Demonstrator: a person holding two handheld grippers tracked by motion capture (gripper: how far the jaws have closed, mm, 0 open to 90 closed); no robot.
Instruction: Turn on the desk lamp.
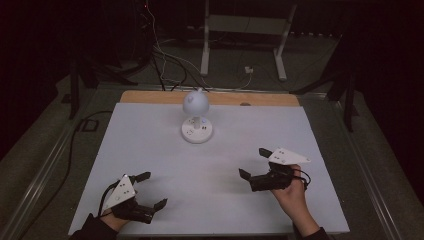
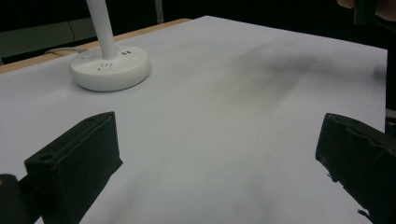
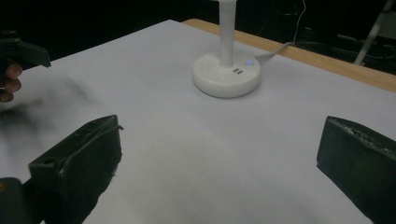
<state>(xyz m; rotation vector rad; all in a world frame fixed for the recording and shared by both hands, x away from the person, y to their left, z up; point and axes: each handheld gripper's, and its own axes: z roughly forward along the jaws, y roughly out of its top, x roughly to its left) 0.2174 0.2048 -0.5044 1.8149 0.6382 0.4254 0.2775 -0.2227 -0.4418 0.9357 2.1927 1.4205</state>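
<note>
A small white desk lamp (image 1: 196,120) with a round head and a round base stands at the back middle of the white table top (image 1: 150,140). My left gripper (image 1: 153,190) lies near the front left edge, open, with nothing between its jaws. My right gripper (image 1: 253,162) rests at the front right, also open and empty, pointing left toward the middle. In the left gripper view the lamp base (image 2: 110,67) lies far ahead of the left gripper (image 2: 217,158). In the right gripper view the lamp base (image 3: 227,74) shows a small blue light beyond the right gripper (image 3: 219,154).
A wooden strip (image 1: 270,99) runs along the table's far edge, and the lamp's cable (image 3: 275,49) goes over it. Behind the table stand a white frame (image 1: 245,30) and loose cables (image 1: 165,60) on the dark floor. The person's other hand (image 3: 9,79) appears at the left of the right gripper view.
</note>
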